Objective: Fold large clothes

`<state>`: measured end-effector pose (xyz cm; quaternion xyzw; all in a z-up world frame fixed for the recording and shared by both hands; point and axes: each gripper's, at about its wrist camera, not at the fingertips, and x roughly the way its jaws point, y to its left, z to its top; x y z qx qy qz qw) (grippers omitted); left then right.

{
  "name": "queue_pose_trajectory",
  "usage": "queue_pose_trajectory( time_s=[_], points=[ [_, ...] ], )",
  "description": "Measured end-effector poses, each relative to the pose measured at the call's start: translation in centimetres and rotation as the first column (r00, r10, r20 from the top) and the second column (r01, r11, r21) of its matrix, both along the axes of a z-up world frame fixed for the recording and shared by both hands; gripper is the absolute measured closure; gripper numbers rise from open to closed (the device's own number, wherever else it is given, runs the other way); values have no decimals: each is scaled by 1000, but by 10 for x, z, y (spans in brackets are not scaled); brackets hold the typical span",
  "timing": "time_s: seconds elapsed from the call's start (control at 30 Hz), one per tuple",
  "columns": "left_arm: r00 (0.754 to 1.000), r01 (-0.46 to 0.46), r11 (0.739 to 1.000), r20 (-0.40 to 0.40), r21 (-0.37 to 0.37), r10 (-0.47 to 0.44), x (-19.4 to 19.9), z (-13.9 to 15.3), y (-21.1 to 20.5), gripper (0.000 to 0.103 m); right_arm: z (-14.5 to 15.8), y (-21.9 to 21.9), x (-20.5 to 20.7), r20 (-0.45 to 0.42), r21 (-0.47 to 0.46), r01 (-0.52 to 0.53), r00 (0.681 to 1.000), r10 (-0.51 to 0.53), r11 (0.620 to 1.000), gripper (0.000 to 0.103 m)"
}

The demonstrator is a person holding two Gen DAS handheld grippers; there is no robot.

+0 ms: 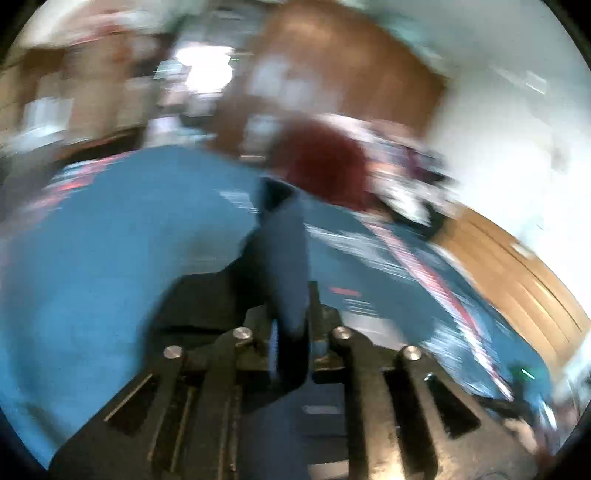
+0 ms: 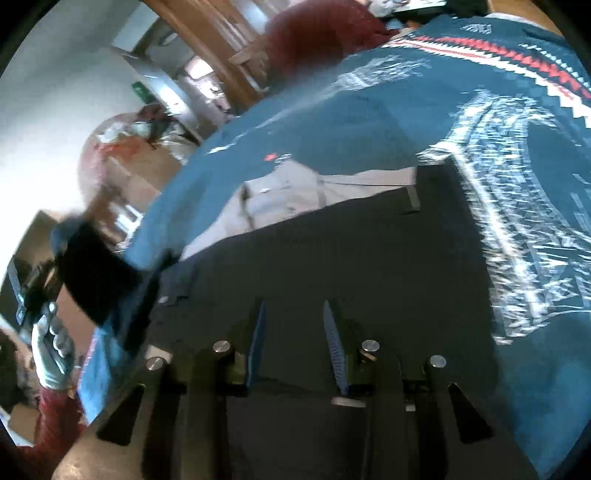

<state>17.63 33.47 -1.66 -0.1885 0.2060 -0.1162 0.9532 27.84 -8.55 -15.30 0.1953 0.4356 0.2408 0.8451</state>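
Early: left gripper (image 1: 291,325) pinching blue cloth (image 1: 110,240) fold; right gripper (image 2: 295,343) spread, hovering over black garment (image 2: 332,266) on cloth; folding mostly pending.

Blurred: left gripper (image 1: 291,325) pinching a dark fold of the blue cloth (image 1: 110,240), maroon heap (image 1: 325,162) beyond, wood floor (image 1: 517,280) right.

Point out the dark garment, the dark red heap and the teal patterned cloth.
dark garment (image 2: 332,266), right wrist view, flat middle of the fabric.
dark red heap (image 2: 317,33), right wrist view, its upper bulge.
teal patterned cloth (image 2: 369,122), right wrist view, plain teal area.
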Motion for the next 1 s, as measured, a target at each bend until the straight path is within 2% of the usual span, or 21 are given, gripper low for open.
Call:
queue_pose_trajectory(
  time_s=[0.07,0.13,0.2,0.27,0.33,0.37,0.43,0.5,0.57,0.63,0.67,0.7,0.77,0.83,0.9,0.97,1.0],
  points=[
    [992,122,990,-2,-71,-123,9,-9,-58,41,-2,5,3,-15,57,-18,1000,18,998,58],
    [983,171,978,-40,-120,-177,10,-26,-89,41,-7,8,8,-49,115,-37,998,43,993,51],
    [981,162,974,-79,-158,-176,-4,-45,-96,41,-13,13,15,-75,144,-59,995,70,988,51],
    [986,114,976,-97,-187,-134,-24,-58,-77,38,-20,28,30,-99,166,-114,986,132,980,51],
    [990,8,981,-138,-195,-36,-44,-75,-43,36,-31,51,51,-139,210,-171,969,203,963,51],
    [984,-65,976,-176,-209,28,-56,-89,-21,36,-38,62,61,-161,232,-185,961,225,955,51],
    [962,-194,956,-235,-222,140,-73,-110,19,36,-53,92,82,-202,260,-217,941,272,941,51],
    [934,-292,923,-284,-252,218,-89,-131,45,36,-71,124,102,-258,250,-248,915,311,936,51],
    [917,-337,899,-314,-278,247,-97,-148,57,36,-82,145,115,-282,230,-264,903,324,937,51],
    [921,-337,886,-308,-320,239,-104,-158,57,37,-80,156,124,-273,232,-262,907,321,937,51],
    [921,-336,889,-305,-313,241,-103,-156,54,37,-75,161,126,-260,229,-264,911,320,937,53],
    [919,-338,896,-306,-287,249,-103,-156,47,36,-71,168,127,-243,220,-279,912,330,935,59],
    [913,-345,904,-313,-253,261,-97,-155,45,35,-64,184,124,-218,184,-320,909,356,929,95],
    [914,-344,909,-308,-237,265,-98,-151,39,34,-57,194,120,-192,143,-346,909,369,927,97],
    [915,-343,905,-309,-253,260,-92,-149,54,34,-34,181,113,-137,165,-329,926,352,930,97],
    [910,-354,900,-316,-253,268,-92,-145,64,34,-6,146,100,-66,192,-282,952,299,940,98],
    [913,-349,913,-297,-211,280,-92,-133,60,33,10,120,91,-28,198,-251,965,262,947,98]
  ],
)
